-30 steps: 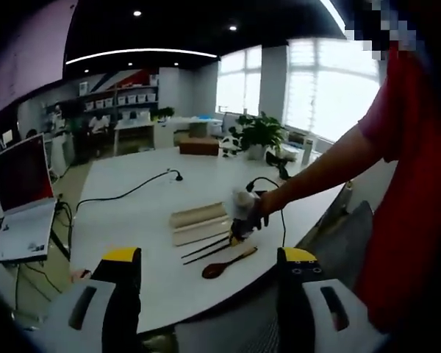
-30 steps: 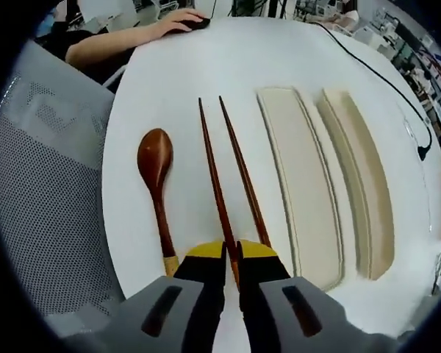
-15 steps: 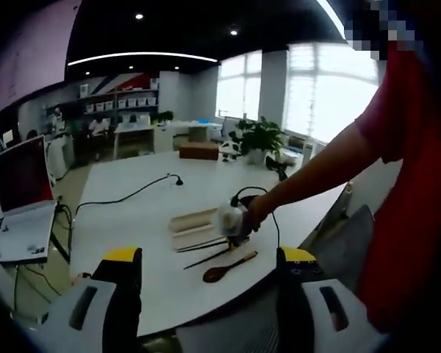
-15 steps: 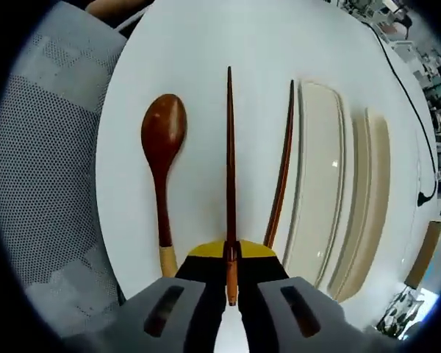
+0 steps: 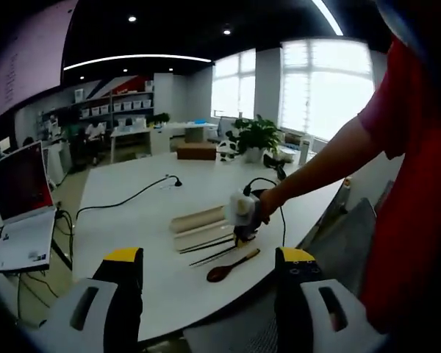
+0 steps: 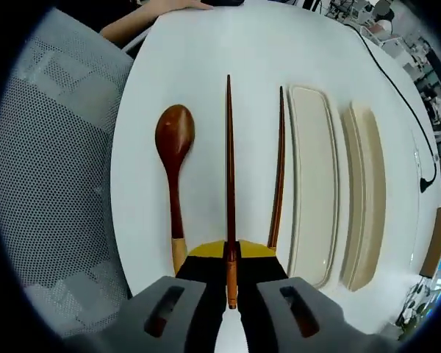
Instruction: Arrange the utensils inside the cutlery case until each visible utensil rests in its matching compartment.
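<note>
Your right gripper (image 6: 230, 254) jaws clenched on chopstick (image 6: 229, 169), pointing 12 o'clock. Second chopstick (image 6: 278, 169) lies at 1 o'clock against case tray (image 6: 312, 184); spoon (image 6: 175, 162) at 11 o'clock on bench (image 6: 206, 44). Mesh chair (image 6: 59, 169) crowds 9 o'clock. Your left gripper (image 5: 206, 265) jaws released, well apart from bench.

Daylight from the blown-out windows (image 5: 323, 88) and ceiling spotlights (image 5: 132, 18) floods the left gripper view, leaving the white bench (image 6: 206, 66) evenly bright with faint shadows, while fisheye bending curves the edges and the near jaws look soft.
</note>
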Demonstrator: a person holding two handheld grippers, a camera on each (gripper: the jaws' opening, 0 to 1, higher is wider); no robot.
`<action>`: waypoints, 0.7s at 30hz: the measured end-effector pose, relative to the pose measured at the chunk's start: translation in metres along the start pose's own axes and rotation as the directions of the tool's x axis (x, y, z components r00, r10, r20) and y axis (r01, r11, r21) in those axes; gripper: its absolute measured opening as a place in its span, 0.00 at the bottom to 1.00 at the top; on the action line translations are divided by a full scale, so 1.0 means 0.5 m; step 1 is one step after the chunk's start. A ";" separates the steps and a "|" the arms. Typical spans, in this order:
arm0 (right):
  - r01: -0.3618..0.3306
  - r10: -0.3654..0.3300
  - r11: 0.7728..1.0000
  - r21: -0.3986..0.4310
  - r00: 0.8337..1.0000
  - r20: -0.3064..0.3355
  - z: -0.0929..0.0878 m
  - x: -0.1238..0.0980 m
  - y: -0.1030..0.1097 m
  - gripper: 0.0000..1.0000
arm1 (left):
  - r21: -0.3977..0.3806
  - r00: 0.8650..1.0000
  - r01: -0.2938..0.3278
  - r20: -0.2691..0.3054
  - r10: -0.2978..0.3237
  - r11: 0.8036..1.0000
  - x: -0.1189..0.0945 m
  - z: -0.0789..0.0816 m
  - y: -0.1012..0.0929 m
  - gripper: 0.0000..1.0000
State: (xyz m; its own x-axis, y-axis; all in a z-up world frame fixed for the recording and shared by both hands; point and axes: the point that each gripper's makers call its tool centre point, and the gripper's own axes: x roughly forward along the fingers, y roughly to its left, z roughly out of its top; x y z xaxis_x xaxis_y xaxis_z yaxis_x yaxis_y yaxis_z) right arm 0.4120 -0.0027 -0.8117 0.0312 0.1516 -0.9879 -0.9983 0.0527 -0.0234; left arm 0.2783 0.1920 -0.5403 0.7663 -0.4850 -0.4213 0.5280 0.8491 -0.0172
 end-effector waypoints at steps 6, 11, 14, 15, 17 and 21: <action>0.012 -0.013 0.999 0.032 0.999 0.030 0.006 -0.021 -0.004 0.00 | -0.002 1.000 0.012 0.001 -0.012 1.000 0.006 0.000 -0.004 0.75; 0.020 -0.023 0.998 0.054 0.998 0.058 0.014 -0.046 -0.013 0.00 | -0.002 1.000 0.022 -0.005 -0.022 1.000 0.011 -0.002 -0.009 0.75; 0.029 -0.034 0.997 0.065 0.997 0.071 0.018 -0.061 -0.015 0.00 | 0.005 0.999 0.034 -0.016 -0.034 0.999 0.012 -0.001 -0.015 0.75; 0.025 -0.030 0.997 0.068 0.997 0.073 0.019 -0.065 -0.013 0.00 | 0.017 0.999 0.041 -0.022 -0.041 0.999 0.011 0.002 -0.019 0.75; 0.017 -0.024 0.996 0.085 0.997 0.076 0.016 -0.074 -0.008 0.00 | 0.037 0.999 0.046 -0.024 -0.045 0.998 0.010 0.005 -0.020 0.75; 0.019 -0.029 0.995 0.099 0.995 0.100 0.014 -0.084 0.000 0.00 | 0.035 0.999 0.022 -0.028 -0.021 0.999 0.014 0.004 -0.005 0.74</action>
State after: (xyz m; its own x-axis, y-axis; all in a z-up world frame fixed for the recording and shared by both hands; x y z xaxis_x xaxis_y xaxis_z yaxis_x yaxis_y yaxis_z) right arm 0.4110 -0.0024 -0.7692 0.0651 0.2483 -0.9665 -0.9879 0.1530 -0.0272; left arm 0.2832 0.1859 -0.5414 0.7444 -0.4970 -0.4461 0.5572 0.8303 0.0048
